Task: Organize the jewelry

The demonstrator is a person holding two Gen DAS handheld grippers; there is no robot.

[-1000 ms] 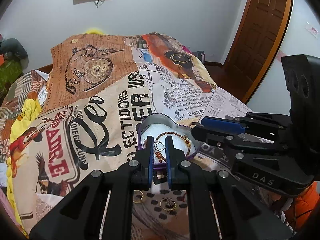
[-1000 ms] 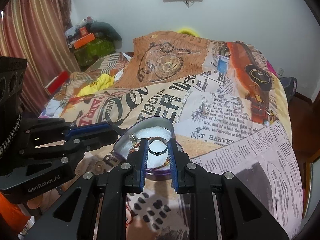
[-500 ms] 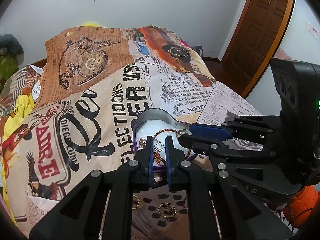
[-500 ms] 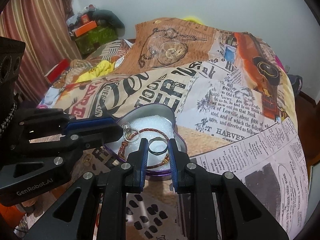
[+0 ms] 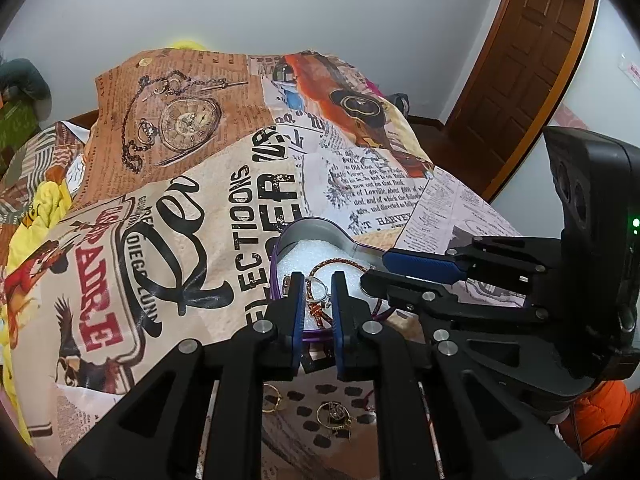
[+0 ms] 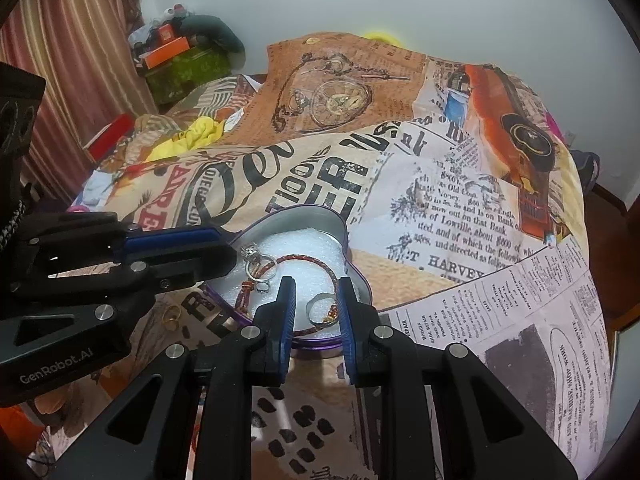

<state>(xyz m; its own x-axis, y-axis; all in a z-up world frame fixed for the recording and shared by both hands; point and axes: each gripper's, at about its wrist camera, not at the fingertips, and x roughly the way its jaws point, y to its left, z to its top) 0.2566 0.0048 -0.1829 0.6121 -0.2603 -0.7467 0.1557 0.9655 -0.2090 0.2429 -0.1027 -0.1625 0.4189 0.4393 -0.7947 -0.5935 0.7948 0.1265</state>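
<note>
Bedspread (image 6: 460, 216): a newspaper-print cover serves as the work surface, soft enough that small pieces sink into its folds.
Loose rings (image 5: 334, 414): gold pieces lie on the spotted cloth near the left gripper's base, outside the tin, so sorting looks unfinished.
Left gripper (image 6: 230, 248): seen from the right wrist view, it reaches in from the left with its tip at the tin's rim beside the stone ring; its own camera shows the fingers apart with a narrow gap and nothing pinched between them.
Stone ring (image 6: 258, 262): silver, resting on the white foam, touching the cord bracelet.
Tin (image 6: 336, 224): heart-shaped, purple-edged, foam-lined so pieces stay put and visible.
Bracelet (image 6: 308, 258): red braided cord looped across the foam inside the tin.
Plain ring (image 6: 320, 310): lies on the foam between the right gripper's fingers, touching neither pad.
Right gripper (image 6: 316, 300): fingers spread wide, hovering at the tin's near edge, likely just clear of a drop.
</note>
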